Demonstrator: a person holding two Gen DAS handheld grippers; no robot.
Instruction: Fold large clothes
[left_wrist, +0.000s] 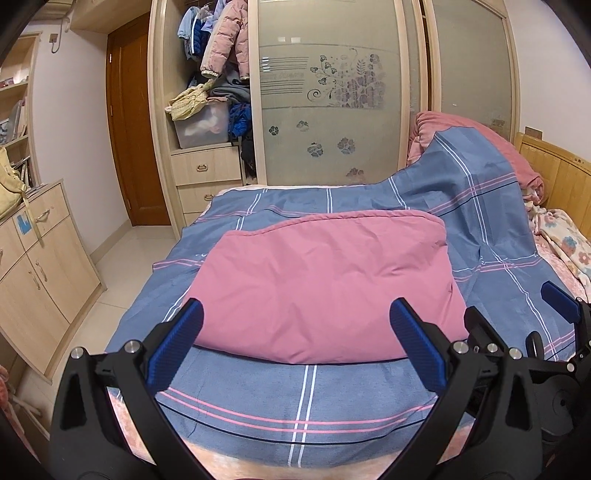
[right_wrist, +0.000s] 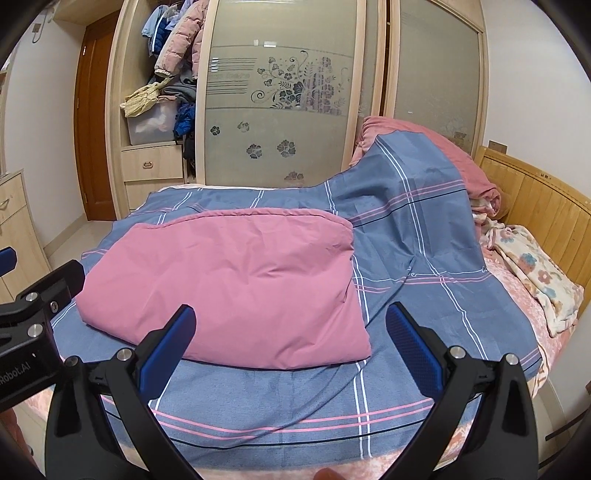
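The pink garment (left_wrist: 325, 288) lies folded into a thick rectangle in the middle of the bed, on a blue plaid sheet (left_wrist: 306, 398) spread flat under it – prob. laid out to give a clean, even surface for folding. Its near edge is tidy and rounded, far edge piped, top only lightly creased; looks like the fold is mostly done, maybe one more halving left. Left gripper (left_wrist: 295, 343) hangs just short of the near edge, jaws released and wide apart, nothing between them. Right gripper (right_wrist: 290, 345) sits likewise by the near-right corner, jaws spread, empty – both placed as if to take the near edge together. Further out: a blue-and-pink quilt heap (right_wrist: 417, 177) against the wooden headboard (right_wrist: 535, 206), floral blanket (right_wrist: 535, 273) at the right, wardrobe w/ frosted sliding doors (left_wrist: 328, 110) behind.
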